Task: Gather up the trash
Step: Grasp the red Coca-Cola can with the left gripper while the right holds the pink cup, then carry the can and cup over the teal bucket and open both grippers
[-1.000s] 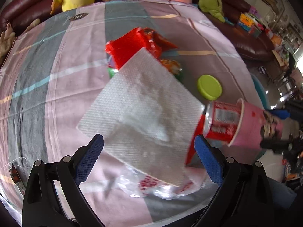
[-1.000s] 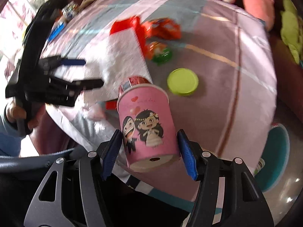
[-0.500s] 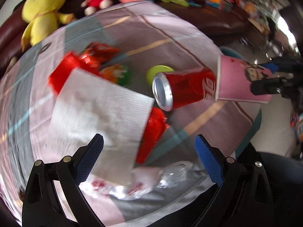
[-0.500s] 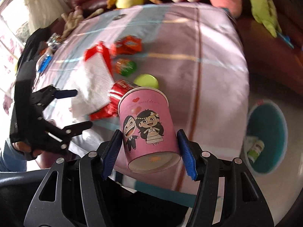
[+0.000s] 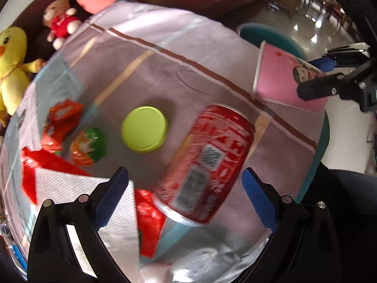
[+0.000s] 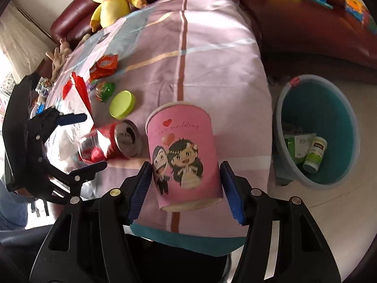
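Observation:
My right gripper (image 6: pixel 185 187) is shut on a pink paper cup (image 6: pixel 182 155) with a cartoon couple, held above the table's near edge; the cup also shows in the left wrist view (image 5: pixel 280 80). A red soda can (image 5: pixel 205 162) lies on its side on the tablecloth between the fingers of my open left gripper (image 5: pixel 185 195), untouched by the pads. In the right wrist view the can (image 6: pixel 109 142) lies between the left gripper's fingers (image 6: pixel 70 118). A teal trash bin (image 6: pixel 318 129) stands on the floor to the right of the table.
On the tablecloth lie a green lid (image 5: pixel 144 129), a white napkin (image 5: pixel 94 202), red and orange snack wrappers (image 5: pixel 62 122), a green-orange candy pack (image 5: pixel 88 146) and clear plastic (image 5: pixel 188 266). The bin holds a small bottle (image 6: pixel 314 154) and a carton. Plush toys (image 6: pixel 110 0) sit on the sofa behind.
The right gripper has drawn the pink cup off the can and swung right, bringing the bin into view. The left gripper has moved in over the can, which now lies between its fingers.

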Tool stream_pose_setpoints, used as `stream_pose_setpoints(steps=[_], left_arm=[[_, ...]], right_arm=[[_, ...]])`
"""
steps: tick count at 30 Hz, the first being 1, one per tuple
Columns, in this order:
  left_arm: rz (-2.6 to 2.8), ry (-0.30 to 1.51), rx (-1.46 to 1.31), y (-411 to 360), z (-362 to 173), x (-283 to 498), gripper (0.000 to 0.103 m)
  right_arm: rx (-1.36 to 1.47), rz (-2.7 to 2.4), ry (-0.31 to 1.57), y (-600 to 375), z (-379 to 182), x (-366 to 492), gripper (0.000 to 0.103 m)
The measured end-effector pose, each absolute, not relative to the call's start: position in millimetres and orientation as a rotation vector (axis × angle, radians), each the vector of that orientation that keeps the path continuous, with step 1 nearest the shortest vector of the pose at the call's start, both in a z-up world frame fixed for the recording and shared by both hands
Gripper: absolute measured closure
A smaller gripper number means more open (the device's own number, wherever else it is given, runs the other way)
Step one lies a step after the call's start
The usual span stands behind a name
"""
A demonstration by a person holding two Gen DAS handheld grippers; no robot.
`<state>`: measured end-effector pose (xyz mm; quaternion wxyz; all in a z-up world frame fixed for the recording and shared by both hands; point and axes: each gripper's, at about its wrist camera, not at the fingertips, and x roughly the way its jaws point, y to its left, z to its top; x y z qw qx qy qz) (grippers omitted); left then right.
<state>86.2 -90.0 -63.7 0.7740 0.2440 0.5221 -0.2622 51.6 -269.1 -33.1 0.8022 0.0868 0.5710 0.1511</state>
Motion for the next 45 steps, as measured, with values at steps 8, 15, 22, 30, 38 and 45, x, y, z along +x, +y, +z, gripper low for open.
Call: stream_pose_setpoints(steps=[8, 15, 22, 30, 38, 45], left_arm=[[-0.647, 1.148, 0.449, -96.5, -70.6, 85.2, 0.035], [-0.608, 1.177, 0.436, -104.0, -75.4, 96.6, 0.032], [-0.589, 1.169, 0.416, -110.7, -82.9, 100.5, 0.038], [-0.548, 1.150, 0.319, -105.9, -60.3, 97.0, 0.041], [-0.565, 1.121, 0.316, -147.2, -38.0, 106.9, 0.041], [-0.663, 1.092, 0.335, -225.2, -23.8, 119.6, 0.041]], right_arm=[[0.176, 0.353, 1.291, -266.7, -55.2, 55.7, 0.044], [0.192, 0.370, 1.306, -260.1, -59.4, 76.6, 0.035], [0.263, 0.383, 1.305, -260.5, -67.1, 75.1, 0.047], [0.381, 0.312, 1.227, -307.3, -46.5, 71.0, 0.047], [0.484, 0.188, 1.121, -379.6, -23.6, 62.0, 0.047], [0.585, 0.012, 1.034, -463.4, -9.9, 43.2, 0.046]])
